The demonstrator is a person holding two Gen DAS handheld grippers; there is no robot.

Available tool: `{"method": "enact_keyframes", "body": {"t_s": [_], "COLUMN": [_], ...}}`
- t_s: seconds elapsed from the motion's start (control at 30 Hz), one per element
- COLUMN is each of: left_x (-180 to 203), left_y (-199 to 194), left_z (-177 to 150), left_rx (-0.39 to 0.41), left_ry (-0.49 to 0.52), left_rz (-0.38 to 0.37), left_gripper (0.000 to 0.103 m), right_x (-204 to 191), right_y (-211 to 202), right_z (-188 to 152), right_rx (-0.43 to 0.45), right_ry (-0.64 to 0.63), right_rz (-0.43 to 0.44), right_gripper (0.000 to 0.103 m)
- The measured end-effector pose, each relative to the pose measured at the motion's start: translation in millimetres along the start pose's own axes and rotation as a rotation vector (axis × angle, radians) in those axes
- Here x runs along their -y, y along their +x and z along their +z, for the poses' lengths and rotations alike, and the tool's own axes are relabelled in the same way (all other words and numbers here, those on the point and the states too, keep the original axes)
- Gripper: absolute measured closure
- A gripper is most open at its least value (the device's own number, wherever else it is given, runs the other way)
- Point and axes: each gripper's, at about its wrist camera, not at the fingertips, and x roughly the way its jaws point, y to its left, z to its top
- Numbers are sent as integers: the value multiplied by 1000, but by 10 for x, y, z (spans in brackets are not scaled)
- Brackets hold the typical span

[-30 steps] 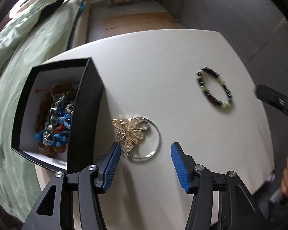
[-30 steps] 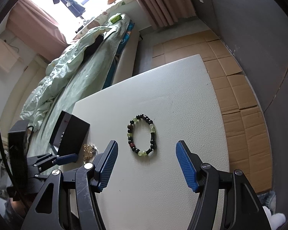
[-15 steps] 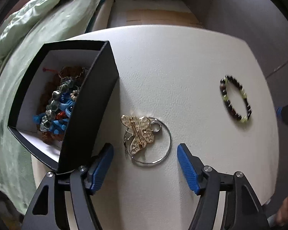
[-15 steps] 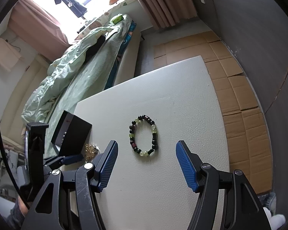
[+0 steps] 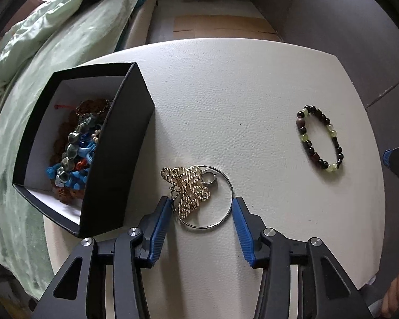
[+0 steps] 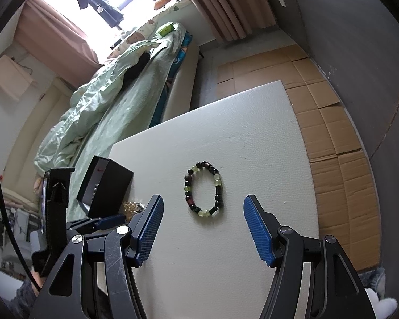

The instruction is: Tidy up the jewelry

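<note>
- Jewelry is split between two places: a heap of blue, grey and brown beads already lies inside the black box point(image 5: 119, 143) at the left edge of the bench point(image 5: 226, 101), while two pieces are out on the pale surface.
- Just beside the box's near corner lies a gold butterfly brooch point(image 5: 188, 188), pin side up, resting over the left part of a thin silver hoop point(image 5: 227, 207), with a small ring point(image 5: 209, 179) touching its upper wing.
- Well apart to the right lies a beaded bracelet point(image 6: 203, 189) of dark and pale green beads, flat in an open loop.
- The left gripper point(image 5: 200, 207) is spread, its blue pads flanking the brooch and hoop; the left pad sits right at the brooch's lower wing, the right pad just outside the hoop's rim. Nothing is pinched yet.
- The right gripper point(image 6: 203, 208) is also spread and empty, aimed at the bracelet, which lies just ahead of and between its tips.
- My reading is that the step in hand is picking up the loose pieces, with the left side closest to a grasp.
- The next move, as I judge it, calls for dropping low to the bench and closing on the brooch and hoop together, then lifting them over the box wall.
- Thin flat metal may slip under the pads, or the hoop may be left behind if only the brooch is caught.
- The box stands close to the left pad, so a sideways nudge could shift it.
</note>
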Motion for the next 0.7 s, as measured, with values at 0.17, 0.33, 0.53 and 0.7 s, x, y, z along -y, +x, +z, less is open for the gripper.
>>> {"method": "enact_keyframes", "body": {"t_s": [0.17,0.33,0.53,0.7], "left_x": [-69,-90,-98,-147], "left_y": [-25,-48,-180,-370], "left_z": [60,93,112,163], "left_rx": [-9,6,21,49], "left_ry": [-14,-4,14,18], "left_rz": [-41,-58,-87,-116], "left_gripper": [85,85,85,85], "right_x": [-11,-46,-155,-231], "right_y": [61,184,396,595], "right_z": [6,47,89,91], "right_rx": [-15,-33,-63,-101], "right_ry": [-12,-30,-85,-128], "right_rz": [-33,-77,-153,-211], "right_gripper": [39,39,39,57]}}
